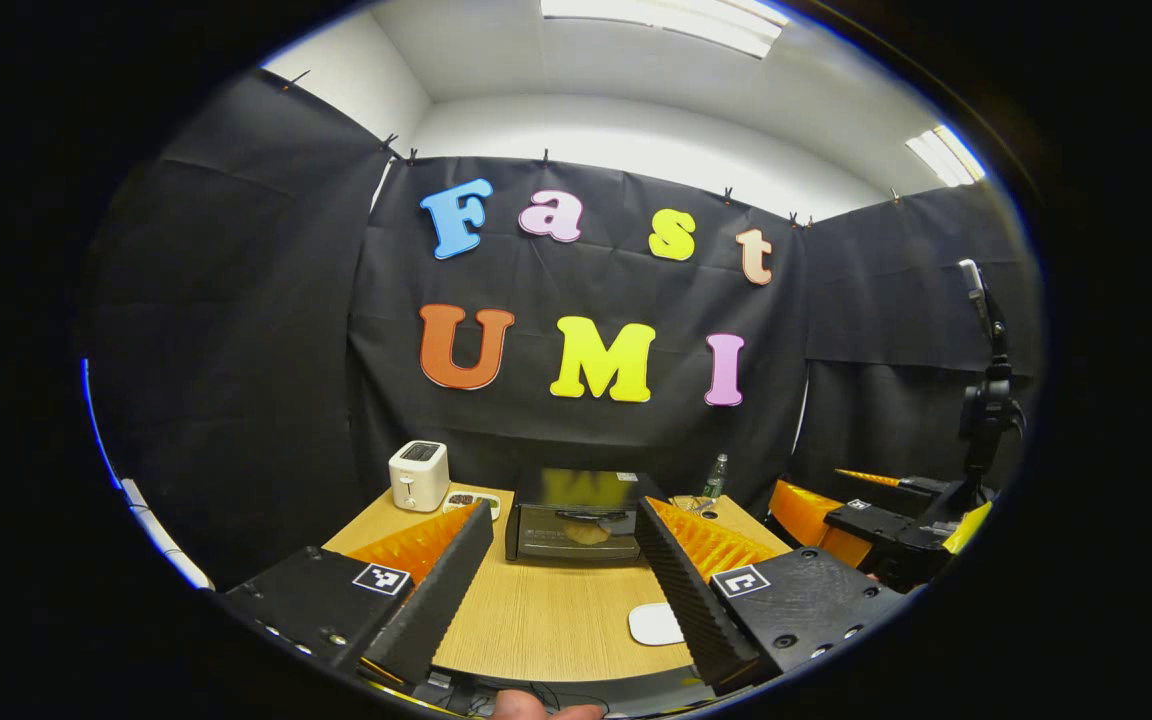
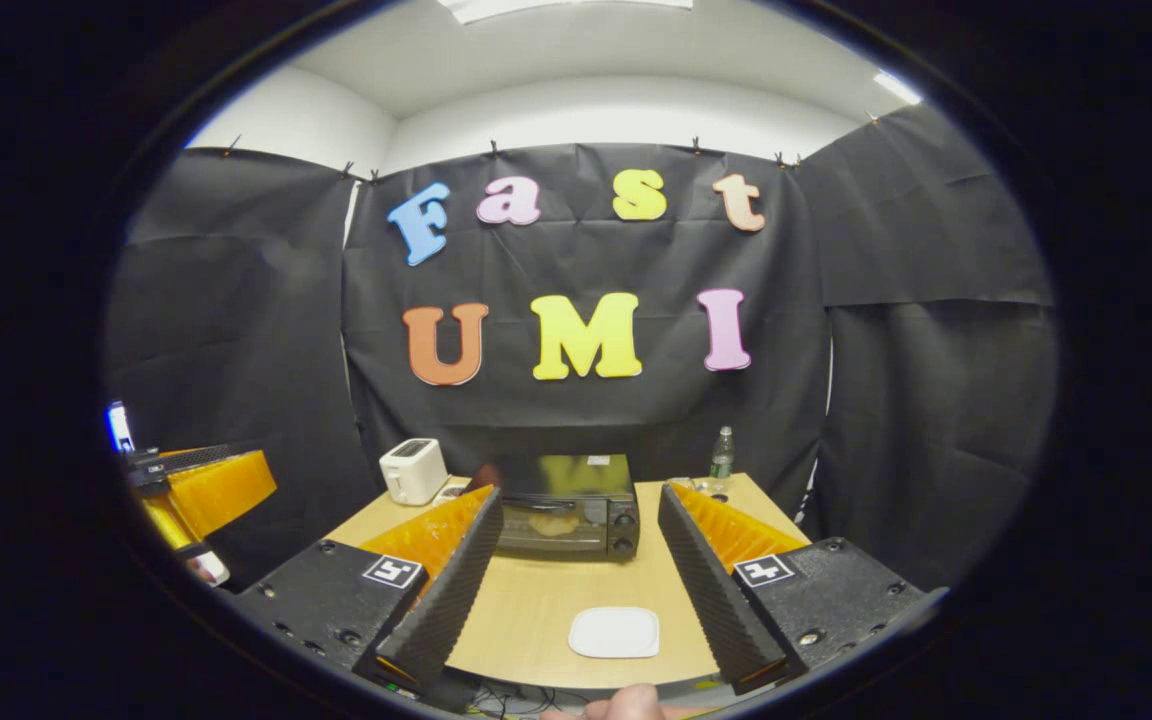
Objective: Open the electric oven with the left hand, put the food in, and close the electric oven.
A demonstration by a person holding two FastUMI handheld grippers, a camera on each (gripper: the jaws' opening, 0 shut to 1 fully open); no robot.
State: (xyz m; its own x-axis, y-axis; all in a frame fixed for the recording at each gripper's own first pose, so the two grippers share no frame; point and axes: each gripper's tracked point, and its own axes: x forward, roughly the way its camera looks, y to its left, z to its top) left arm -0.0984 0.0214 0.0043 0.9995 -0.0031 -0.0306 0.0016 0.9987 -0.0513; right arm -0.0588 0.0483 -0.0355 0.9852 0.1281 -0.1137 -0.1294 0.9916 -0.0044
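Observation:
The black electric oven (image 1: pixel 536 490) (image 2: pixel 576 475) stands at the back of the wooden table (image 1: pixel 546 610) (image 2: pixel 536 600), its glass door up and shut. A pale brown piece of food (image 1: pixel 586 535) (image 2: pixel 553 524) shows through the glass. My left gripper (image 1: pixel 564 512) is held back from the table's front edge, open, with nothing between its fingers. My right gripper (image 2: pixel 580 495) is likewise open and empty, well short of the oven. An empty white plate (image 1: pixel 656 624) (image 2: pixel 614 632) lies near the front of the table.
A white toaster (image 1: pixel 419 476) (image 2: pixel 413 470) and a small dish (image 1: pixel 471 500) sit left of the oven. A bottle (image 1: pixel 718 477) (image 2: pixel 722 455) stands at its right. A black stand (image 1: pixel 986 400) rises at the far right. A fingertip (image 2: pixel 626 705) shows at the bottom edge.

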